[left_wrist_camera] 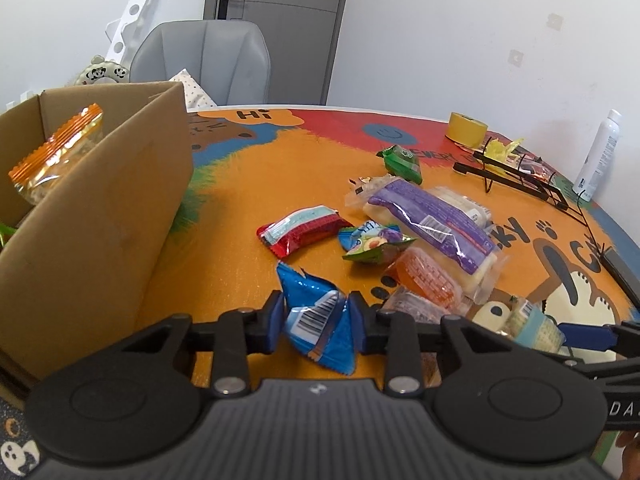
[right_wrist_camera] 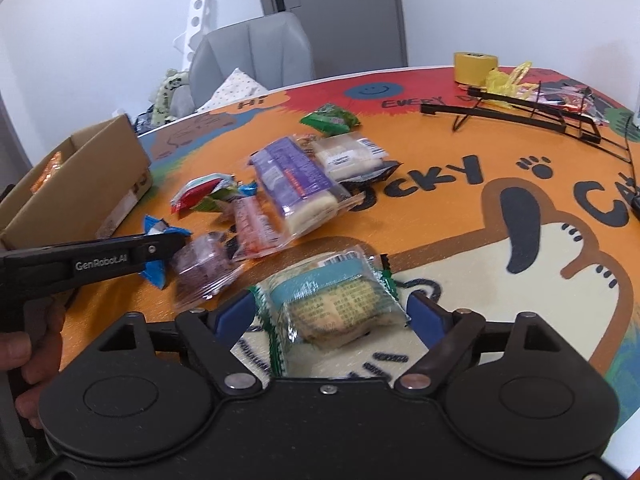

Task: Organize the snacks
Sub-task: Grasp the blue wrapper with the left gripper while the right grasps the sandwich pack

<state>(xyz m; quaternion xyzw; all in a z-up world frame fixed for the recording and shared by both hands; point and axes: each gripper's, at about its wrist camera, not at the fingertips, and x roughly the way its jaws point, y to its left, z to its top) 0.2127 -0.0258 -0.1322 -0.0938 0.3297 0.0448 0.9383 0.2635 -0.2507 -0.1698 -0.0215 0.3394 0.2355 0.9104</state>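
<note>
On the far left we see a cardboard box (left_wrist_camera: 92,200) standing on the bench (left_wrist_camera: 224,248), with an orange-topped packet (left_wrist_camera: 56,152) already inside it. Just right of the box, our left claw (left_wrist_camera: 318,312) has its blue pads pressed on both sides of a blue packet (left_wrist_camera: 316,320), which rests on the bench beside the box. Beyond it lie a red packet (left_wrist_camera: 300,230), a small green-and-blue packet (left_wrist_camera: 372,242) and an orange packet (left_wrist_camera: 426,276), all close together. A long purple-wrapped cake (left_wrist_camera: 432,228) lies across a second pale one, and a green packet (left_wrist_camera: 402,160) sits apart, farther back.

In the right wrist view, a hand (right_wrist_camera: 24,360) holds the left claw's handle at the left edge. A dark purple packet (right_wrist_camera: 200,264) lies near that claw's tip, blurred. Our right claw (right_wrist_camera: 330,314) stands wide, with a clear packet holding a pale biscuit (right_wrist_camera: 332,304) between its pads. The right pad meets the wrapper's edge; we cannot tell whether the left one presses it, so we cannot tell whether it grips.

Farther right, at the back of the bench, stand a yellow tape roll (right_wrist_camera: 474,68), a black wire rack (right_wrist_camera: 528,114) and yellow plastic scraps (right_wrist_camera: 508,78).
</note>
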